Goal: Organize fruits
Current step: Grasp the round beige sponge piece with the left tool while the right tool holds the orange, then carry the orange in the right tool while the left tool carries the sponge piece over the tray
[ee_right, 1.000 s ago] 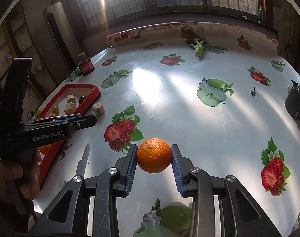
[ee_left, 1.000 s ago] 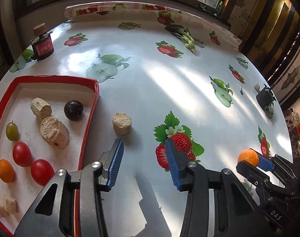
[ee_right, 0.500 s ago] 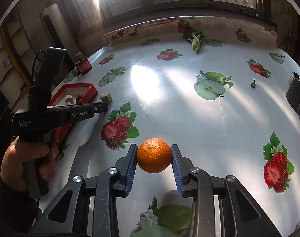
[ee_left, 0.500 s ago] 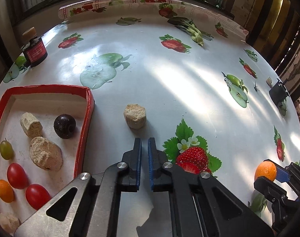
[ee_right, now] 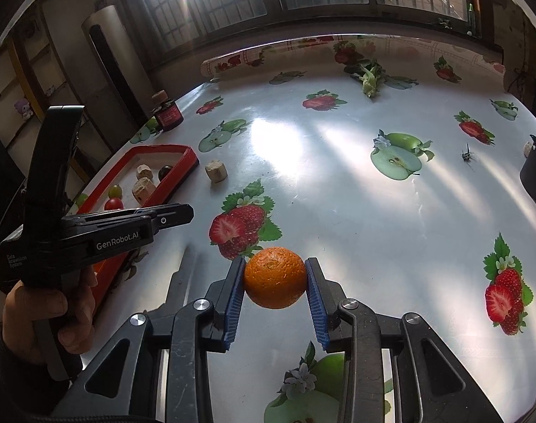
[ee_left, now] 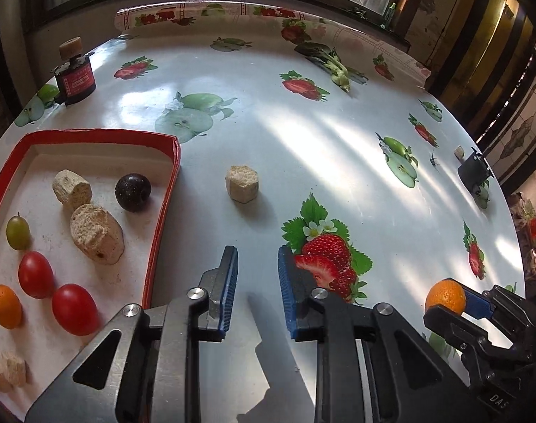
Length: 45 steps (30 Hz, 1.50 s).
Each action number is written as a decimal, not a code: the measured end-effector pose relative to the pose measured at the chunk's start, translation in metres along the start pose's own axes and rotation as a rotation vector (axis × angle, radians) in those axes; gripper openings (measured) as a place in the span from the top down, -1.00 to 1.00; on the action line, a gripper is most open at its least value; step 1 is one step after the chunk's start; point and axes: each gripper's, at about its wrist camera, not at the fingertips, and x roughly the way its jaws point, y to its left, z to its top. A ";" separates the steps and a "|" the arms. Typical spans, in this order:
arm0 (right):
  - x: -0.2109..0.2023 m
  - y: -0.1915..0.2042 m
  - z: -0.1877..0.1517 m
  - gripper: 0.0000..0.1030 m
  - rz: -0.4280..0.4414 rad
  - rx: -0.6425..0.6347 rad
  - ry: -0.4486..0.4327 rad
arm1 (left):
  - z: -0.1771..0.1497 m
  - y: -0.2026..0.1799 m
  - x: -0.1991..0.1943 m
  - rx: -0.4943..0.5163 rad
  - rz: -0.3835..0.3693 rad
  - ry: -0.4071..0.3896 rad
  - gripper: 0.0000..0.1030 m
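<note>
Only a beige chunk (ee_left: 242,183) stands beside the red tray (ee_left: 162,208)

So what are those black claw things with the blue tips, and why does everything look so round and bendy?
They are two hand-held grabbers; a person squeezes one in each hand, no robot. Each carries a wide-eyed camera looking along its fingers, and that lens bends the picture.

One picture is from the left gripper: open, holding nothing, pointing at a beige chunk on the fruit-print table. Beside it, the red tray holds little tomatoes, a green grape, a dark plum, a small orange fruit and more beige chunks.

The other picture is from the right gripper, which pinches an orange.
</note>
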 end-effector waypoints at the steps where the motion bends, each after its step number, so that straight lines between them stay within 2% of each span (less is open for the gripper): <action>1: 0.000 -0.001 -0.001 0.32 0.002 0.002 0.001 | 0.005 0.000 0.007 -0.003 0.009 0.008 0.47; 5: 0.003 -0.006 -0.002 0.32 0.010 0.013 0.010 | 0.023 -0.005 0.032 -0.001 0.051 0.027 0.46; 8: 0.007 -0.011 -0.003 0.32 0.015 0.024 0.019 | 0.035 -0.012 0.042 0.023 0.098 0.006 0.37; 12: 0.012 -0.014 -0.003 0.32 0.020 0.029 0.029 | 0.047 -0.015 0.052 0.039 0.125 -0.009 0.38; 14: 0.013 -0.015 -0.003 0.32 0.022 0.028 0.031 | 0.048 -0.015 0.051 0.052 0.124 -0.007 0.60; 16: 0.013 -0.015 -0.003 0.32 0.023 0.031 0.030 | 0.042 -0.017 0.047 0.057 0.109 -0.002 0.60; 23: 0.007 -0.013 0.000 0.32 0.018 0.031 0.010 | 0.009 -0.024 0.015 0.070 0.062 -0.005 0.60; 34: -0.001 0.014 0.001 0.33 0.031 -0.012 -0.002 | -0.029 -0.020 -0.053 0.060 0.033 -0.078 0.60; 45: -0.005 0.054 0.003 0.33 0.063 -0.082 -0.009 | -0.064 0.025 -0.098 -0.013 0.088 -0.121 0.60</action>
